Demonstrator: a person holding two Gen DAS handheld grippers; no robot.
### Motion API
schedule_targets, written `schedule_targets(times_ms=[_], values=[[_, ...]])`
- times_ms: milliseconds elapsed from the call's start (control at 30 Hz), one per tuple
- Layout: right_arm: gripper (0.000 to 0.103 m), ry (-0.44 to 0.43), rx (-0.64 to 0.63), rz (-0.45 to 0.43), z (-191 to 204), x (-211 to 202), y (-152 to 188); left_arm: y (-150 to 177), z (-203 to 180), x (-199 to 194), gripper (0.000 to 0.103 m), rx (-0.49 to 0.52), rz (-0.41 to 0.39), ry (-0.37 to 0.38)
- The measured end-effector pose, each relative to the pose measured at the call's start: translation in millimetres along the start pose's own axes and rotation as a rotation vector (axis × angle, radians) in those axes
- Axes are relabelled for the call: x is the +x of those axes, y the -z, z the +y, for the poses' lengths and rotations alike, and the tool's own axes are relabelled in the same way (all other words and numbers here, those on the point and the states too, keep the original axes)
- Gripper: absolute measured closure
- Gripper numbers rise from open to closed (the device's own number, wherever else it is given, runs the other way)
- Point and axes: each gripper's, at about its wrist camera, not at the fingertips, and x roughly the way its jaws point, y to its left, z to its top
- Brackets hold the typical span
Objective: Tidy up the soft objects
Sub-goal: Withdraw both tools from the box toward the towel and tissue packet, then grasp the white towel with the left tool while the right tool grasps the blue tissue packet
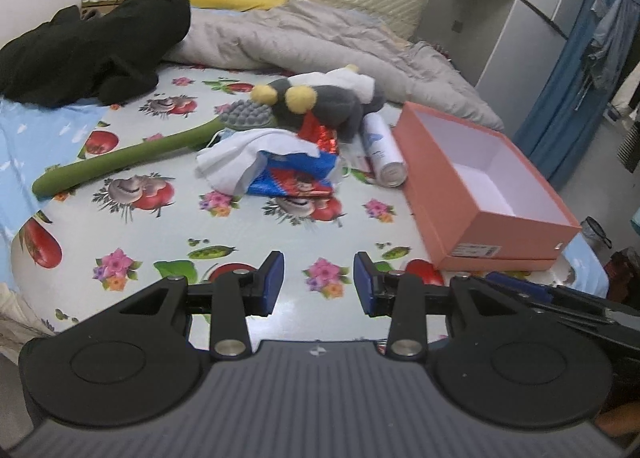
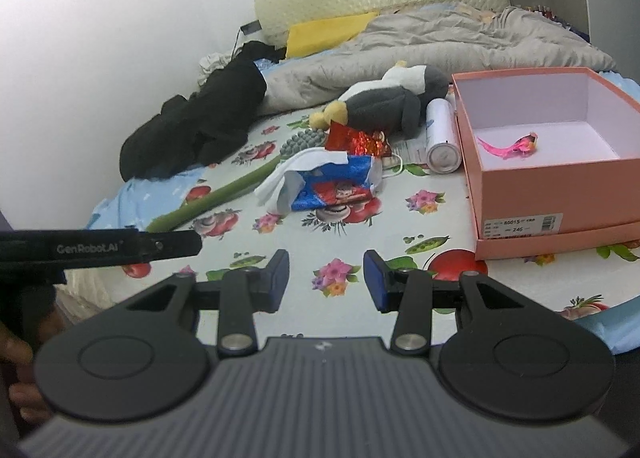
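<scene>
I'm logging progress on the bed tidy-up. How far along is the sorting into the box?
Barely started. Done: one small pink item lies in the orange box. In hand: nothing; the left gripper and right gripper are both open and empty above the sheet. Left: the grey plush toy, white cloth, green massager, snack packet and white bottle lie outside the box.

The left tool (image 1: pixel 319 284) is held level, its two blue-padded fingers parted with nothing between them. The right tool (image 2: pixel 326 282) sits the same way, fingers apart and empty. In the right wrist view, the left tool's black body crosses the left edge.
</scene>
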Motion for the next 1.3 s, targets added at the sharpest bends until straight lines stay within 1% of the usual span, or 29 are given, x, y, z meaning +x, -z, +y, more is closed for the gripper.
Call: schedule_targets(times_ms=[200, 333, 467, 600, 667, 700, 800, 933, 1000, 1133, 1167, 1200, 1233, 1300], values=[[0.058, 0.001, -0.014, 0.022, 0.5, 25.7, -2.4, -7.1, 20.8, 32.8, 0.058, -0.018, 0.032, -0.013], [0.058, 0.002, -0.027, 0.031, 1.3, 47.2, -8.7, -15.9, 33.3, 55.3, 0.053, -0.02, 0.044, -0.026], [0.058, 0.002, -0.029, 0.055, 0.0, 69.2, -15.0, -27.1, 44.8, 75.6, 0.052, -0.03, 0.045, -0.028], [0.058, 0.005, -0.048, 0.076, 1.1, 93.7, -19.3, -37.2, 56.4, 99.3, 0.043, -0.033, 0.047, -0.047], [0.058, 0.006, -0.047, 0.087, -0.1, 106.8, -21.1, -41.7, 62.0, 110.7, 0.042, -0.034, 0.053, -0.068], [0.055, 0.006, -0.045, 0.093, -0.9, 113.3, -22.2, -44.0, 66.2, 117.0, 0.042, -0.04, 0.055, -0.072], [0.052, -0.002, -0.04, 0.114, -3.7, 133.3, -24.5, -50.7, 78.6, 133.2, 0.039, -0.063, 0.065, -0.078], [0.051, -0.014, -0.051, 0.152, -7.6, 165.1, -29.1, -57.7, 92.7, 156.7, 0.038, -0.067, 0.078, -0.103], [0.049, -0.01, -0.063, 0.166, -9.4, 181.7, -33.6, -61.2, 100.4, 170.5, 0.038, -0.078, 0.089, -0.102], [0.049, -0.001, -0.065, 0.166, -17.0, 211.0, -47.1, -70.4, 111.0, 193.1, 0.038, -0.089, 0.087, -0.107], [0.047, 0.006, -0.064, 0.164, -19.4, 217.1, -50.3, -73.5, 113.3, 199.5, 0.038, -0.094, 0.089, -0.104], [0.04, 0.016, -0.065, 0.163, -22.2, 224.4, -54.2, -75.8, 114.5, 204.1, 0.036, -0.096, 0.091, -0.102], [0.037, 0.026, -0.067, 0.159, -25.0, 230.4, -57.3, -78.5, 115.3, 209.6, 0.032, -0.094, 0.091, -0.102], [0.035, 0.047, -0.074, 0.152, -31.7, 242.8, -62.5, -83.2, 114.9, 220.5, 0.03, -0.077, 0.09, -0.099]])
